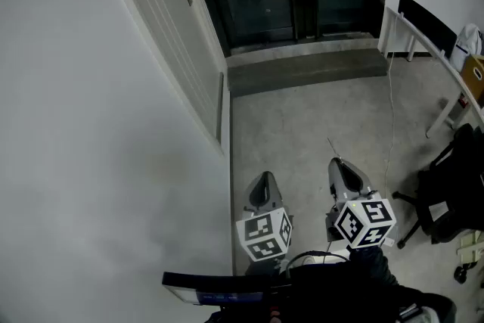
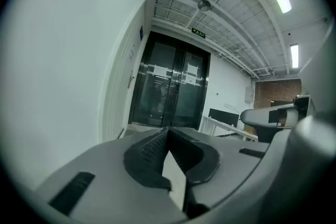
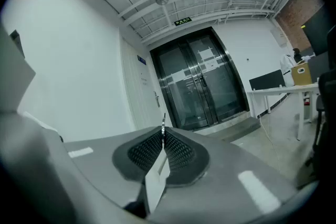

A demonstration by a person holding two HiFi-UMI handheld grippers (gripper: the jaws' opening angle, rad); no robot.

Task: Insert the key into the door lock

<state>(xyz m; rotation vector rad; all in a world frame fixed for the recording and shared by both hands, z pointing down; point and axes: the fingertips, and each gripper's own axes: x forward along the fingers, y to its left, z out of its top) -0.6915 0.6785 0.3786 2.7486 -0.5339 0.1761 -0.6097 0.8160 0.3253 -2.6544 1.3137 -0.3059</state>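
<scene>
One key (image 3: 163,122) in right hand-held gripper (image 3: 163,137); left hand-held gripper (image 2: 168,132) closed.

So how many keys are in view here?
1: the key pinched edge-on in the right gripper's shut jaws, its tip poking out ahead. The left gripper is shut with nothing visible in it.
</scene>
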